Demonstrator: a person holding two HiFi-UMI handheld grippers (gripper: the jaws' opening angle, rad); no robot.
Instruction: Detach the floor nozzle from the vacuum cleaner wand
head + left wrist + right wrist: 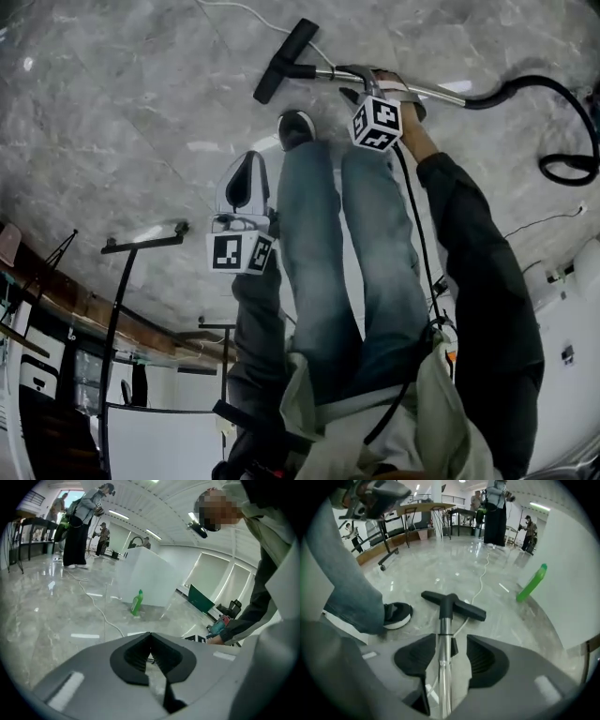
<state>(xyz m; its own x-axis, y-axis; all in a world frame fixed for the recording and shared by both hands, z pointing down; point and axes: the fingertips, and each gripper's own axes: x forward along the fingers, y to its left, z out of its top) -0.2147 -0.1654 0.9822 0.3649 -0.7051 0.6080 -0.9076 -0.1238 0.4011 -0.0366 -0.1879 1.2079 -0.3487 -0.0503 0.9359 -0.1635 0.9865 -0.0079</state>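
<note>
Looking down, the head view shows the floor nozzle [284, 60] on the marble floor [141, 112] beyond a shoe [296, 127], its wand [441, 90] under the right gripper [364, 82]; the left gripper view shows the left gripper [151, 645] closed on nothing, a green bottle [136, 603] ahead; the right gripper view shows its jaws apart, astride the wand.

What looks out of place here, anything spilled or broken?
Nothing spilled or broken. Two oddities: a white cable trails loose across the floor past the floor nozzle, which looks like a snag risk, and a green bottle sits on the floor beside the white block; its lean may be lens distortion.
</note>
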